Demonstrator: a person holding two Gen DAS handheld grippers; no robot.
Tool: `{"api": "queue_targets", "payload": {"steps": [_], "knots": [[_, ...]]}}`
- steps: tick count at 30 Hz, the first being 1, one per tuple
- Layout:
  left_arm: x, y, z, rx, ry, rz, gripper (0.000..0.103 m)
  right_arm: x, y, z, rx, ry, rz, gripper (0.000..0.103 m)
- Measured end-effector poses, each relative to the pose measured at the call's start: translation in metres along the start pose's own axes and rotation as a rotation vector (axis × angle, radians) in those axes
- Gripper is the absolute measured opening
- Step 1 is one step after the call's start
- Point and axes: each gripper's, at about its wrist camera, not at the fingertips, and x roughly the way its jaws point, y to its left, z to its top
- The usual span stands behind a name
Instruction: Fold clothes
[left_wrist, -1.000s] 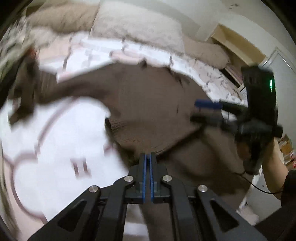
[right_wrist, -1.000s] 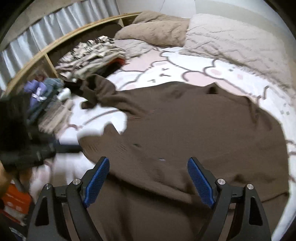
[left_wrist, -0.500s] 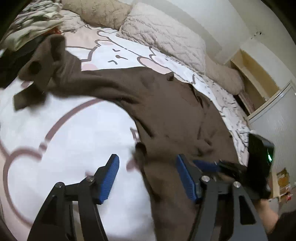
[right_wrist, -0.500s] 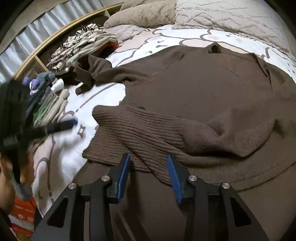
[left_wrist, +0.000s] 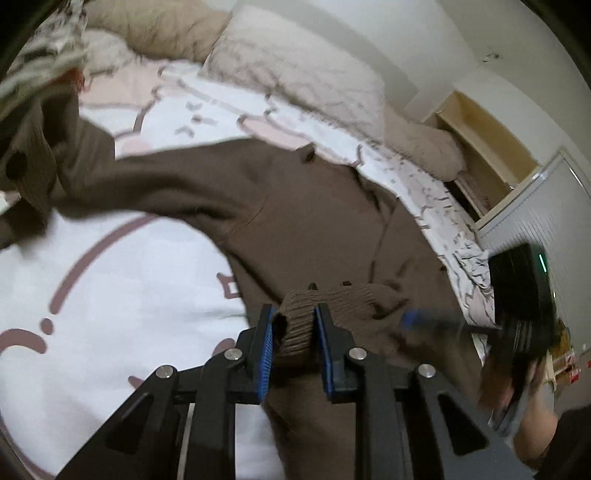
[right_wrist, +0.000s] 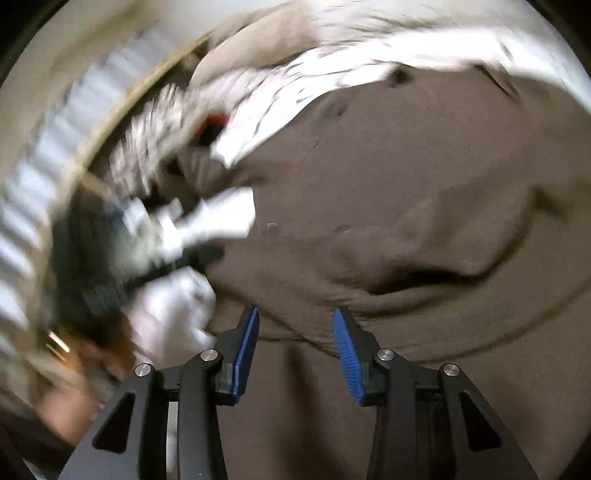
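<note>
On the bed (left_wrist: 110, 295), the brown sweater (left_wrist: 314, 221) lies spread; since a moment ago the left gripper (left_wrist: 293, 325) has narrowed onto its ribbed hem (left_wrist: 295, 328), while the right gripper (right_wrist: 295, 332) has widened, empty. No writing legible.

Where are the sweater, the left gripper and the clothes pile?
sweater (left_wrist: 303, 206): left wrist view, on the flat chest panel.
left gripper (left_wrist: 293, 332): left wrist view, midway between the blue fingertips, ribbed hem between them.
clothes pile (left_wrist: 40, 62): left wrist view, on the patterned top garment, blurred.
</note>
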Motion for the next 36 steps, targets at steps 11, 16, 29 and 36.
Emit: {"api": "queue_targets", "payload": {"steps": [11, 16, 29, 36], "knots": [[-0.027, -0.037, -0.031, 0.110, -0.038, -0.013, 0.021, -0.060, -0.105, 0.154, 0.367, 0.011, -0.216, 0.067], [-0.028, -0.039, -0.040, 0.124, -0.036, -0.018, 0.021, 0.006, -0.122, 0.173, 0.378, 0.229, -0.406, 0.047], [-0.025, -0.039, -0.026, 0.190, -0.051, 0.030, 0.022, -0.013, -0.132, 0.184, 0.299, 0.104, -0.552, 0.001], [-0.021, -0.035, 0.009, 0.229, -0.057, 0.065, 0.021, -0.062, -0.155, 0.211, 0.324, -0.037, -0.530, 0.001]]}}
